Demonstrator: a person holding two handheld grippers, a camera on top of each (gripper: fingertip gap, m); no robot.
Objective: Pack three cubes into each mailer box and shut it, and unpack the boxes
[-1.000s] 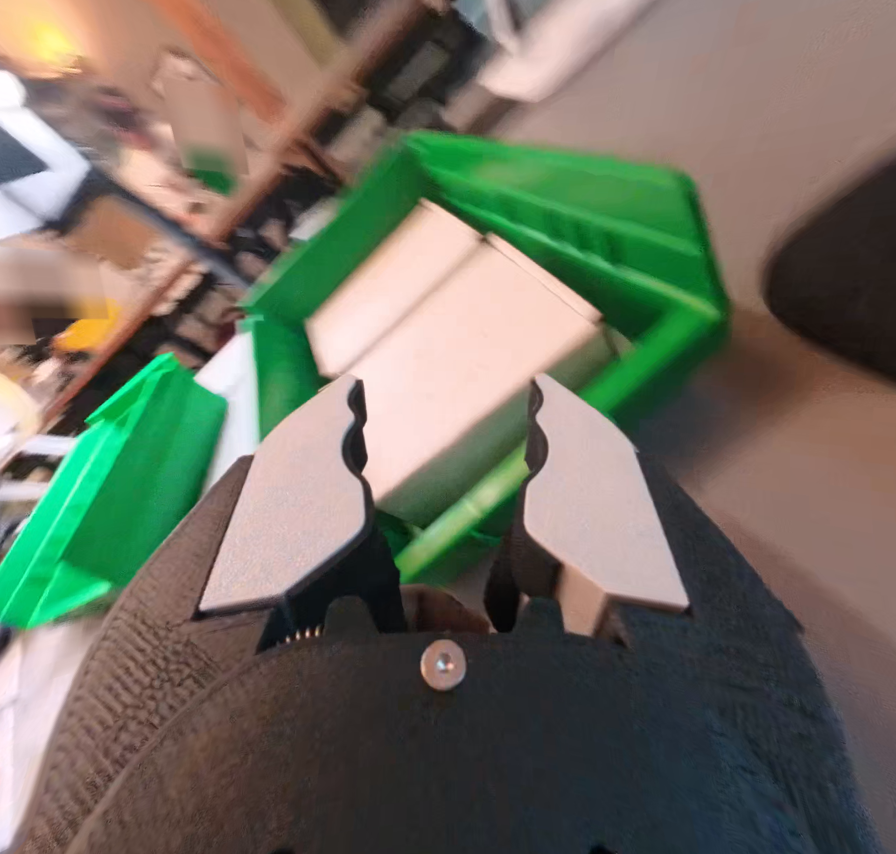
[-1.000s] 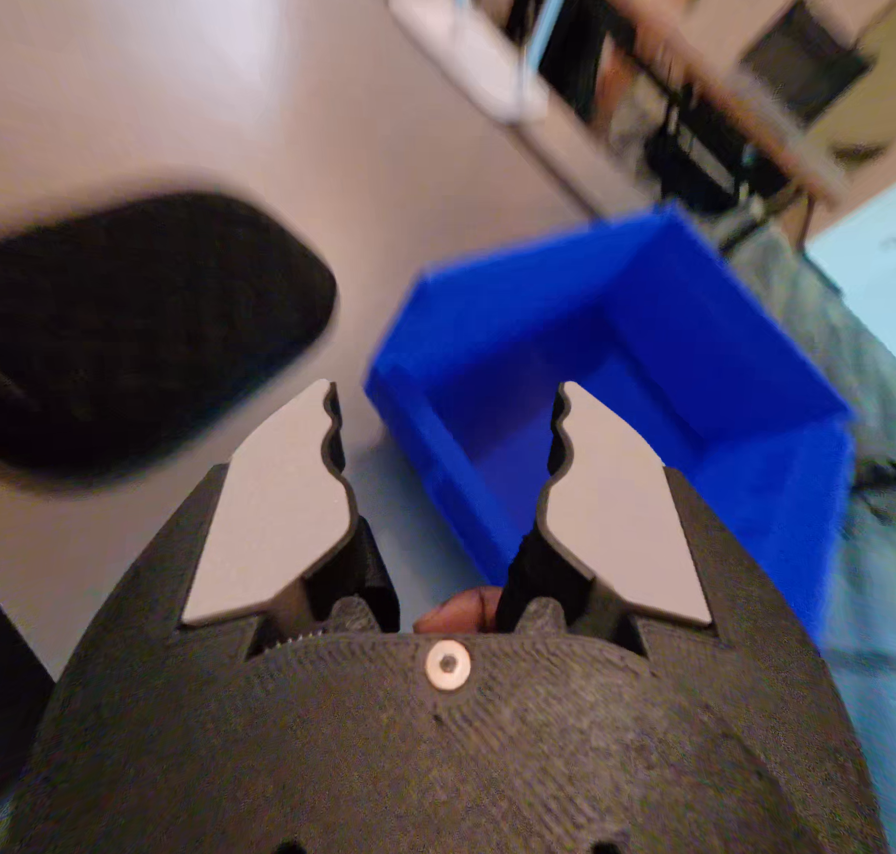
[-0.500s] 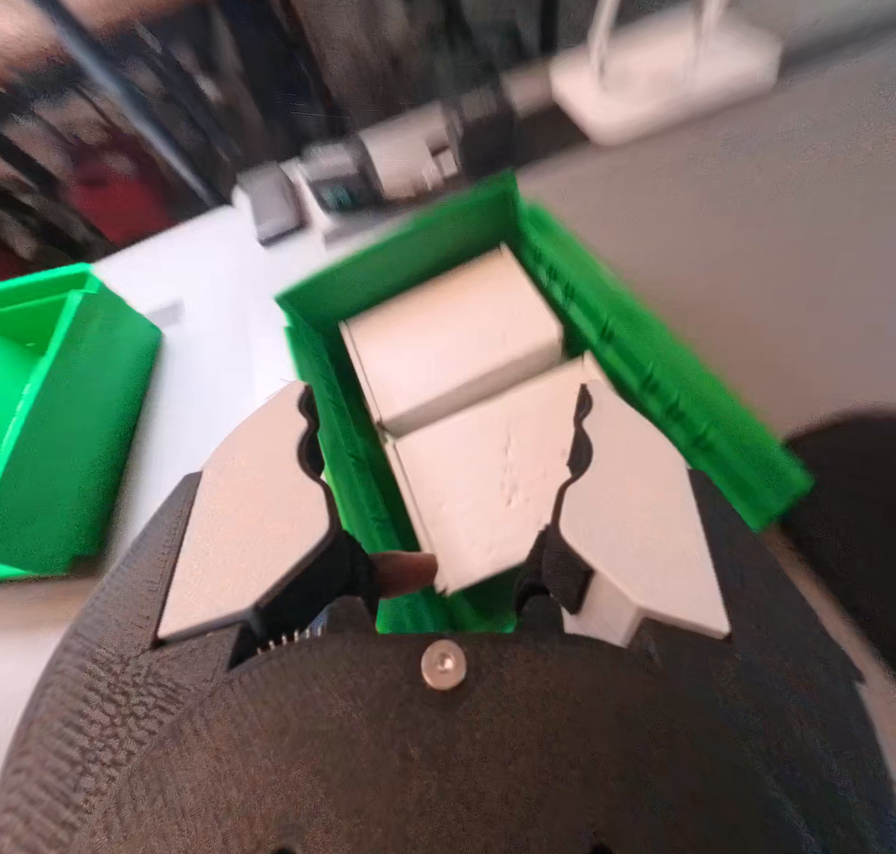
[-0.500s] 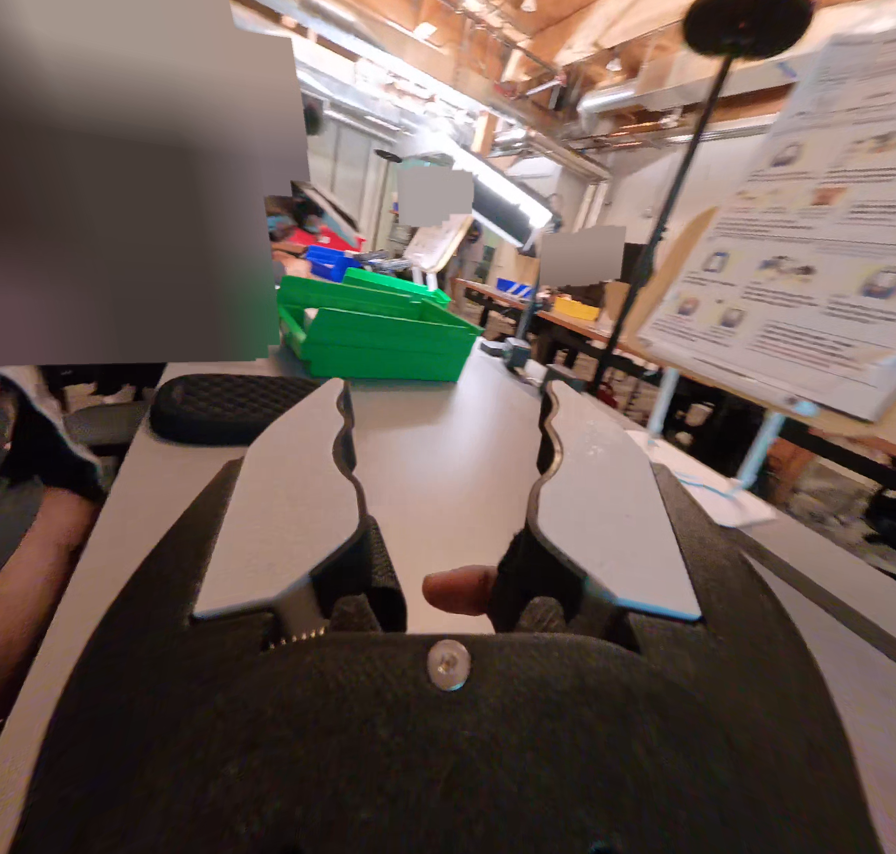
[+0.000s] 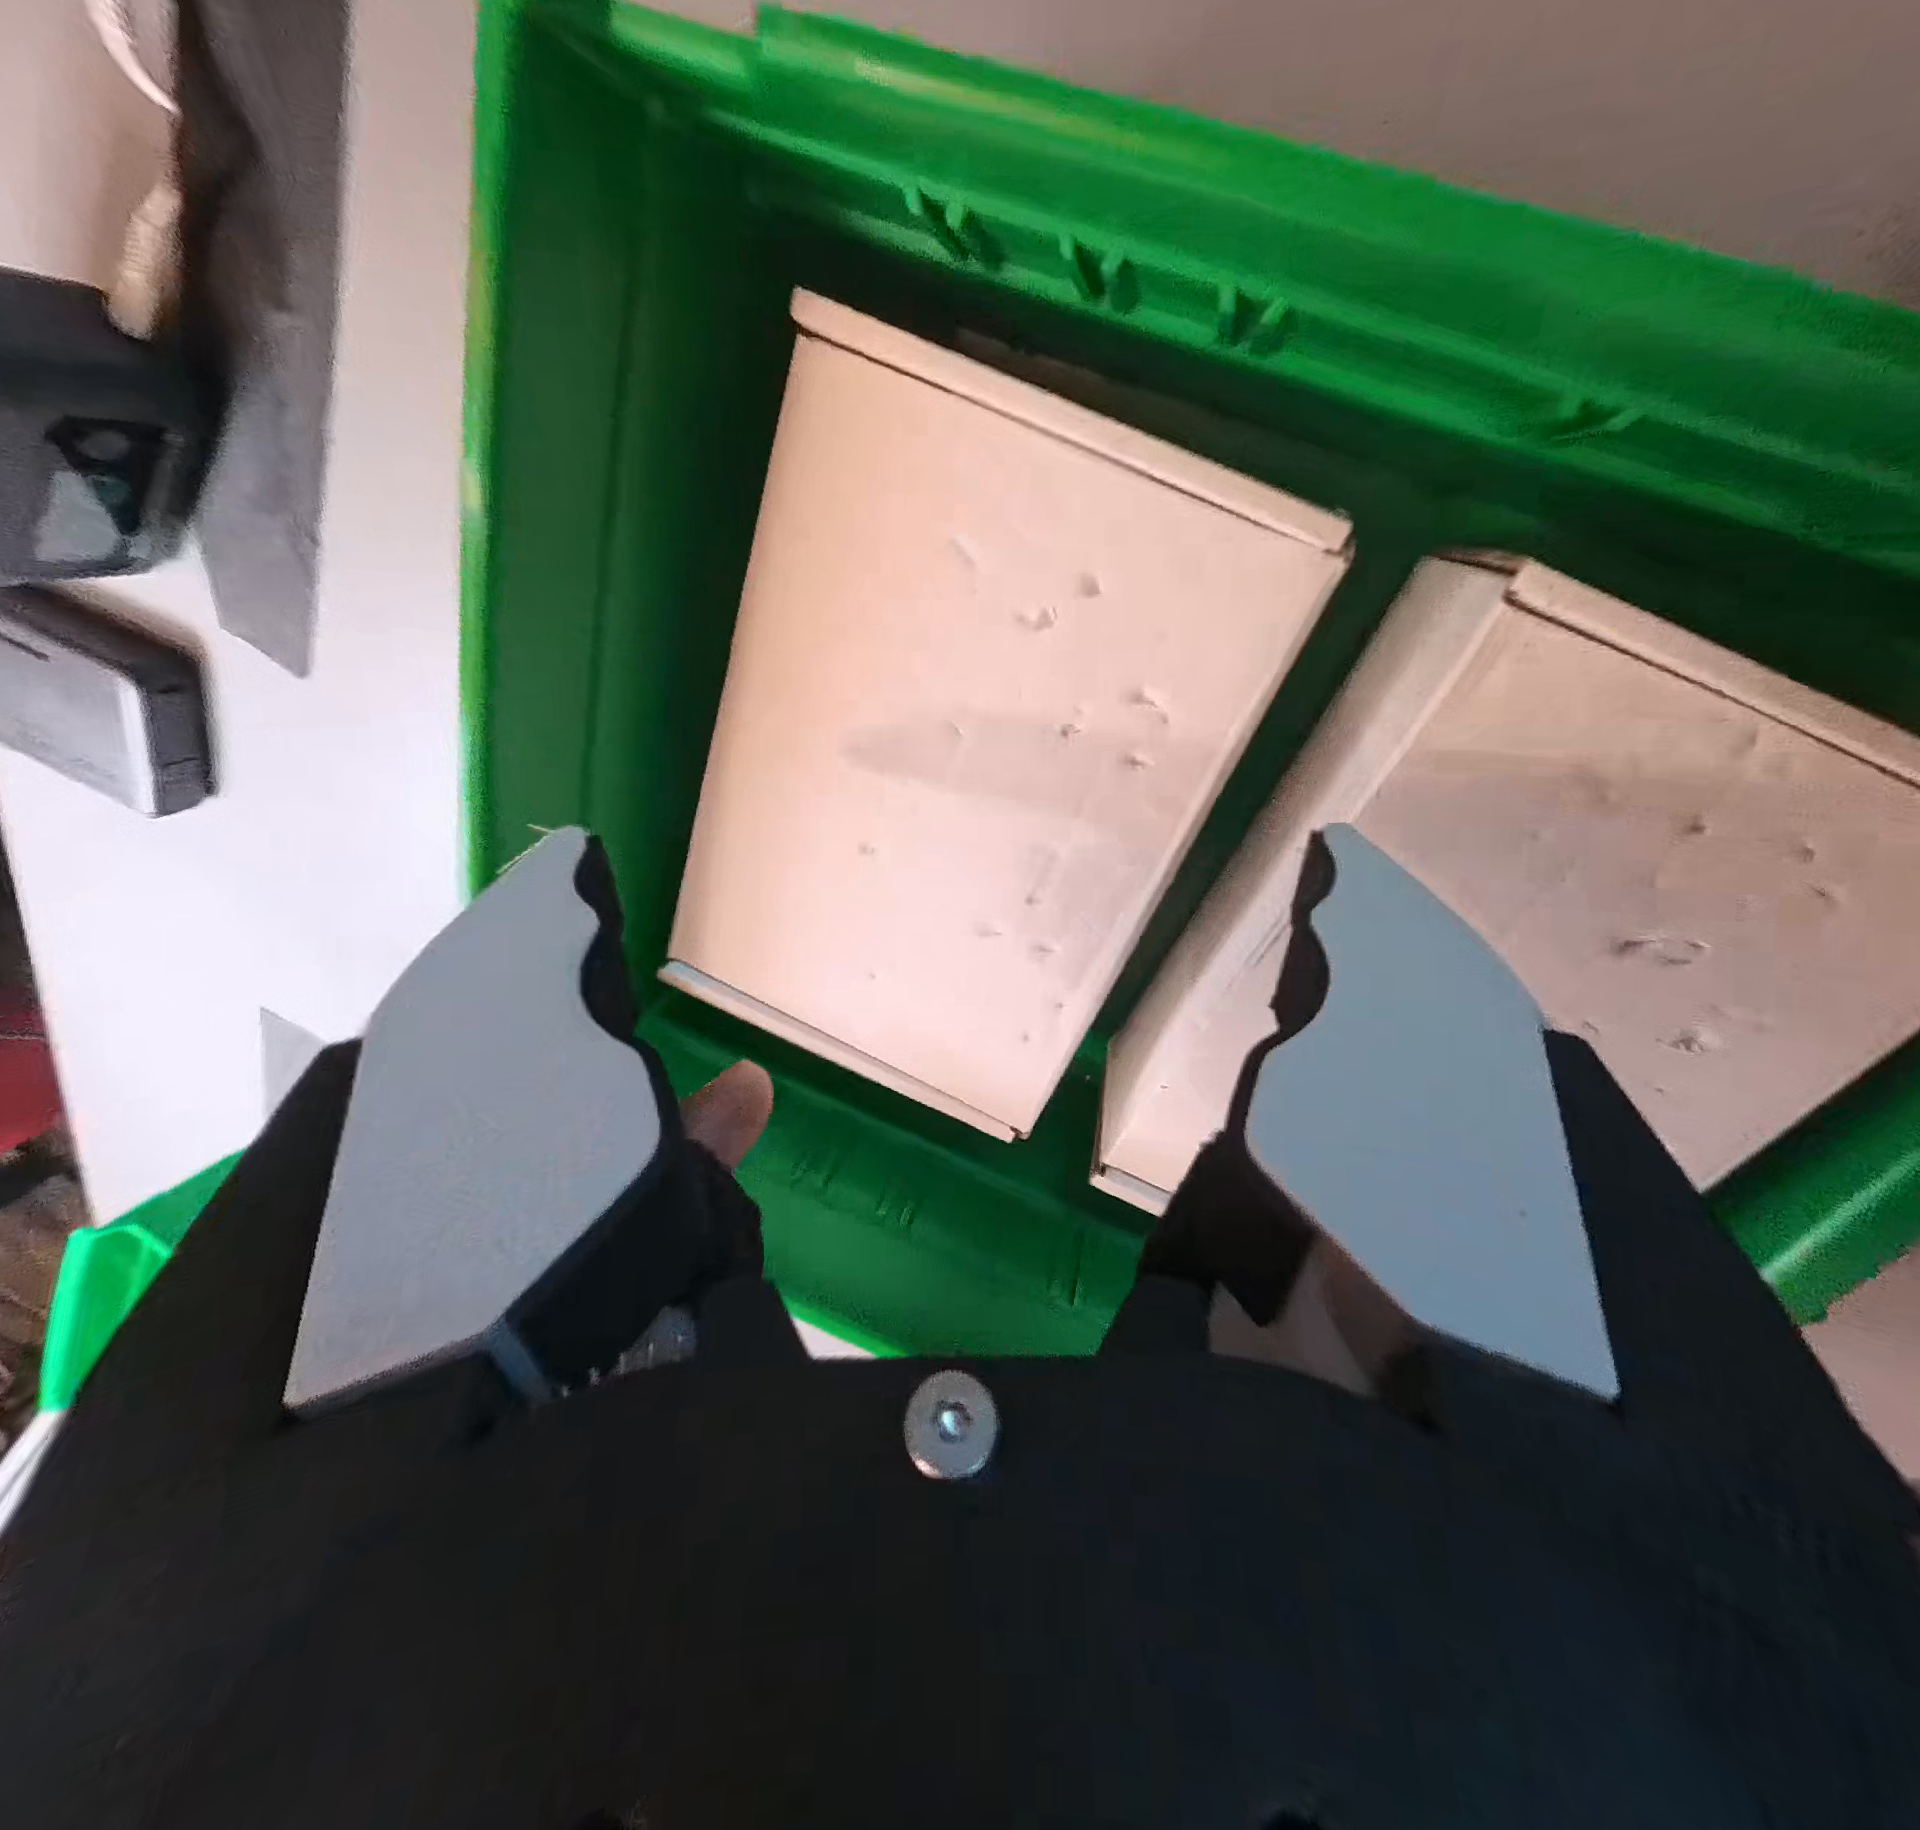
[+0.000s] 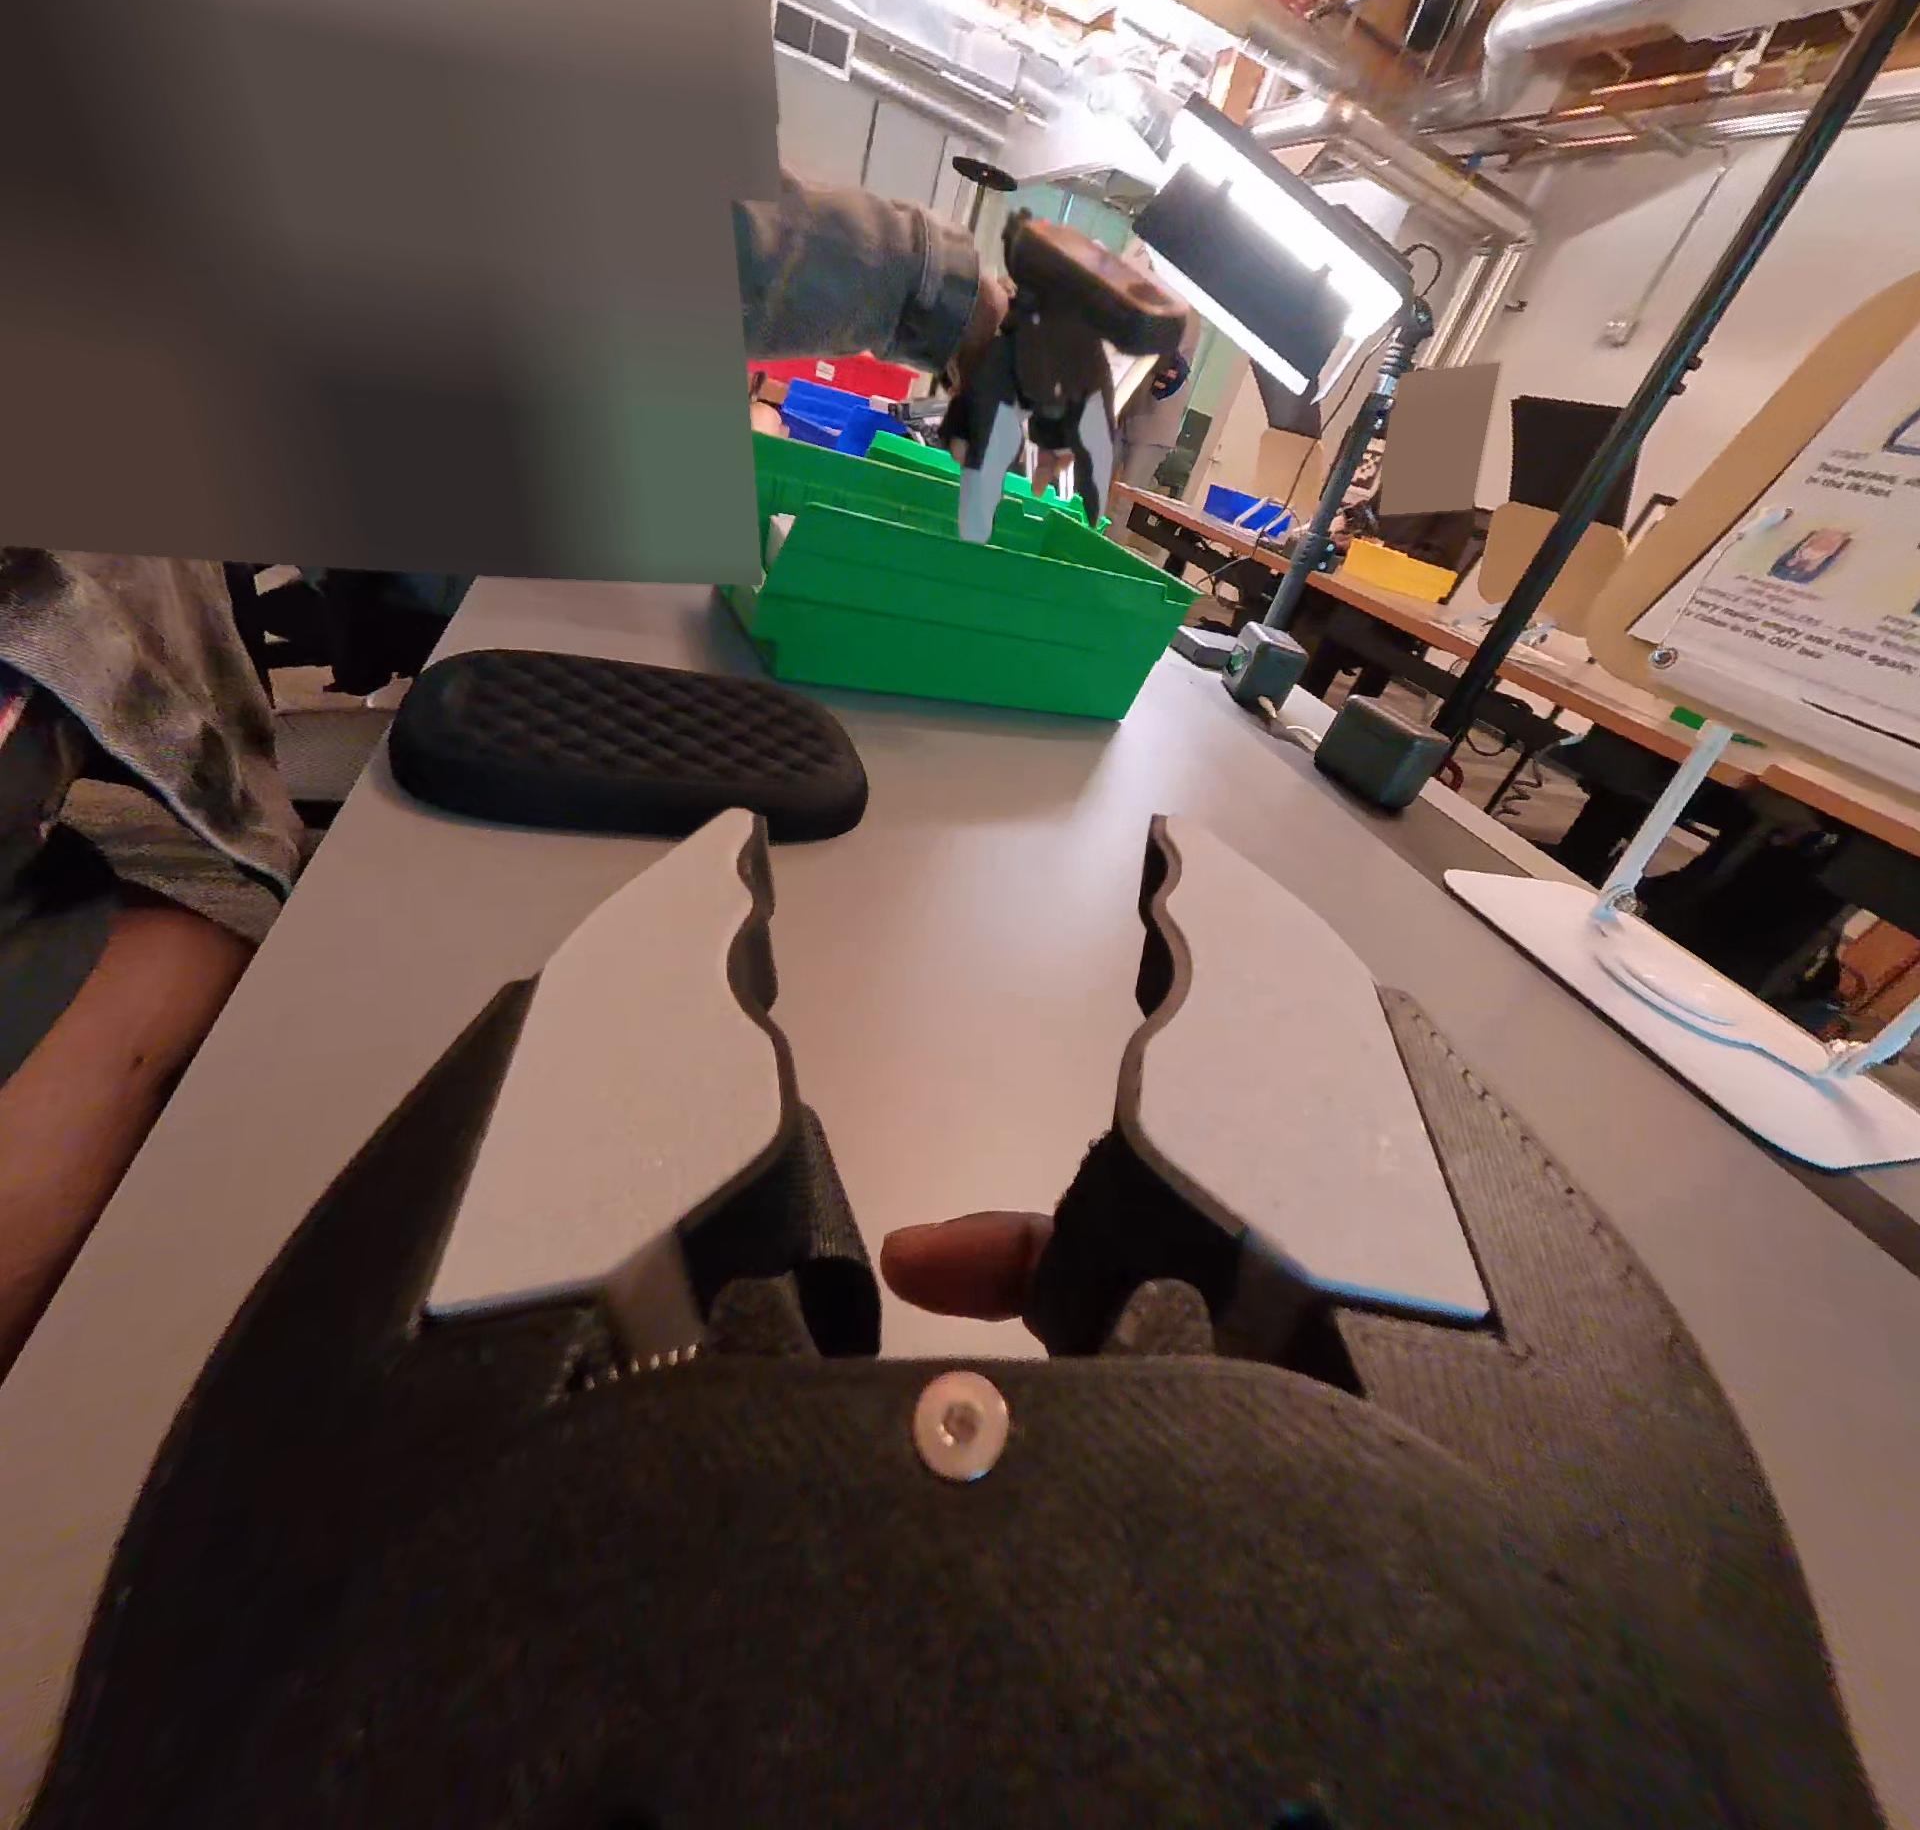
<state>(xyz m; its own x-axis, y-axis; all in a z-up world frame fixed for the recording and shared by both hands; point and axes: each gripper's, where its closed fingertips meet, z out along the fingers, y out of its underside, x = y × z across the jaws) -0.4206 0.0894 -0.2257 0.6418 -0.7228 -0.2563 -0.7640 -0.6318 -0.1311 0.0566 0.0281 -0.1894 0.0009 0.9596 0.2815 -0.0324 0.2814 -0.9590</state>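
Left gripper [image 5: 956, 907] hovers above the green bin [image 5: 1351, 253], fingers spread wide and empty. Two closed mailer boxes [image 5: 987, 700] lie inside it, close together. Risk: one finger jams between them or clips the bin wall. Right gripper [image 6: 956, 907], open and empty, idles over the surface [image 6: 966, 814].

The left wrist view looks steeply down, close over the green bin [image 5: 1091, 170] and its boxes [image 5: 987, 700]. The right wrist view looks level along the bench [image 6: 987, 949] toward the same bin [image 6: 935, 627] near its far edge.
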